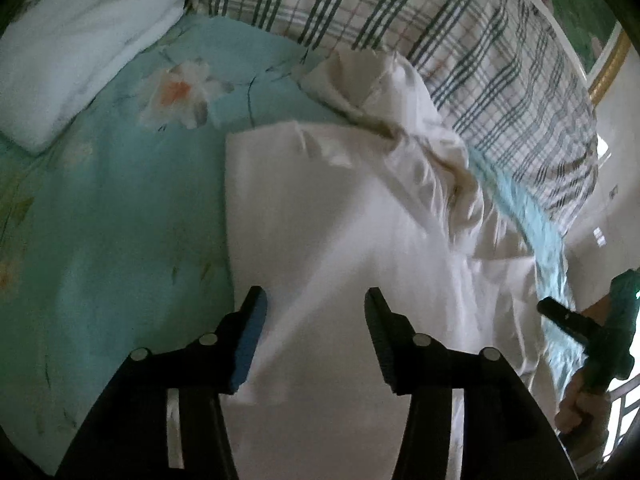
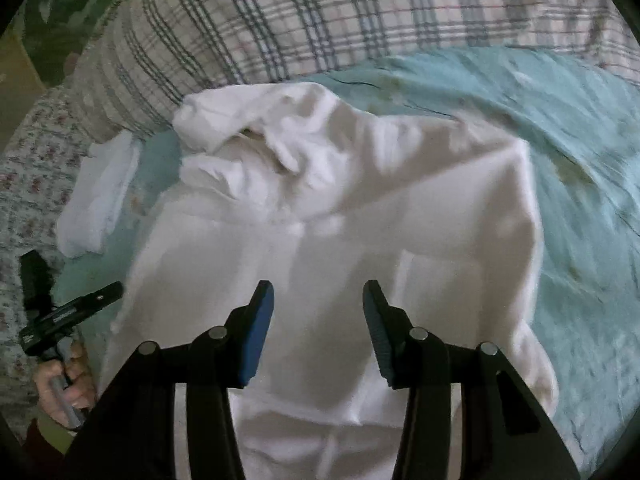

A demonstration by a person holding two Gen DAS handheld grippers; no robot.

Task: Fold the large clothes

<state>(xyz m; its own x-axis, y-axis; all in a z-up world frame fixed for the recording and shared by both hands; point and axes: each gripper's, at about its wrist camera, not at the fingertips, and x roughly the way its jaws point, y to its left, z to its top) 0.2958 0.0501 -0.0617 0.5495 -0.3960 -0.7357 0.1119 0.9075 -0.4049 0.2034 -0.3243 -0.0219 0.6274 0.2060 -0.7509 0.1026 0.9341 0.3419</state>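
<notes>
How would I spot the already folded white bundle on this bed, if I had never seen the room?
Start at the bed's pale blue flowered sheet, with the plaid quilt heaped along its far side. The folded white bundle lies on that sheet in front of the quilt. Unlike the big cream garment spread under the open left gripper, it is small, thick and neatly stacked.

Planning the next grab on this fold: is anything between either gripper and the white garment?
Nothing visible. The left gripper and right gripper both hang open directly over the white garment, spread on the teal floral bedsheet. The folded white towel and plaid quilt lie off to the sides.
</notes>
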